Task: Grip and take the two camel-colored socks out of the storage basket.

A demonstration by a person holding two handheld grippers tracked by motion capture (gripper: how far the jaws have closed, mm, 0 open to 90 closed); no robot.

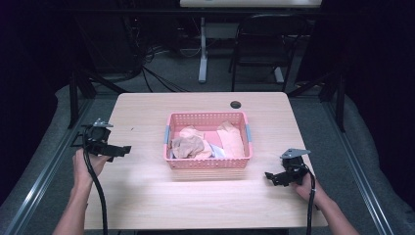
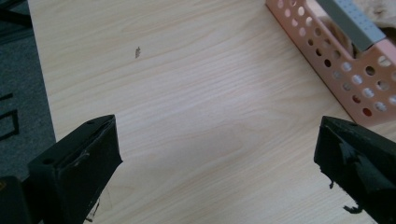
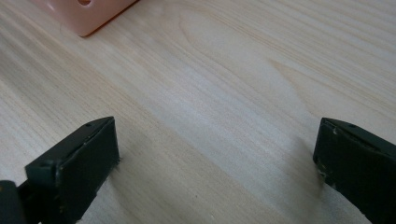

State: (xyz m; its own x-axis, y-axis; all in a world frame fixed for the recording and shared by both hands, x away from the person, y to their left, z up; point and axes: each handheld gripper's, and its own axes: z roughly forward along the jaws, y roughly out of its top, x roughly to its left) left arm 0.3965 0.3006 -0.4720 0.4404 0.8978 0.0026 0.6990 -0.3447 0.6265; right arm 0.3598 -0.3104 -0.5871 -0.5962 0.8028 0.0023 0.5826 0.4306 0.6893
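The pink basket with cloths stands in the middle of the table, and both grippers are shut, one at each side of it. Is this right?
Not quite. The pink basket with cloths is mid-table, left gripper and right gripper flanking it, but both are open: each gripper view shows its jaws wide apart over bare wood.

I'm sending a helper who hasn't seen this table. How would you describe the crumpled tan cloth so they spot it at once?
On the wooden table, look in the pink perforated basket at its middle. The crumpled tan cloth lies bunched in the basket's front left part. Its neighbours to the right are paler and flatter, while it is darker and wadded into a lump.
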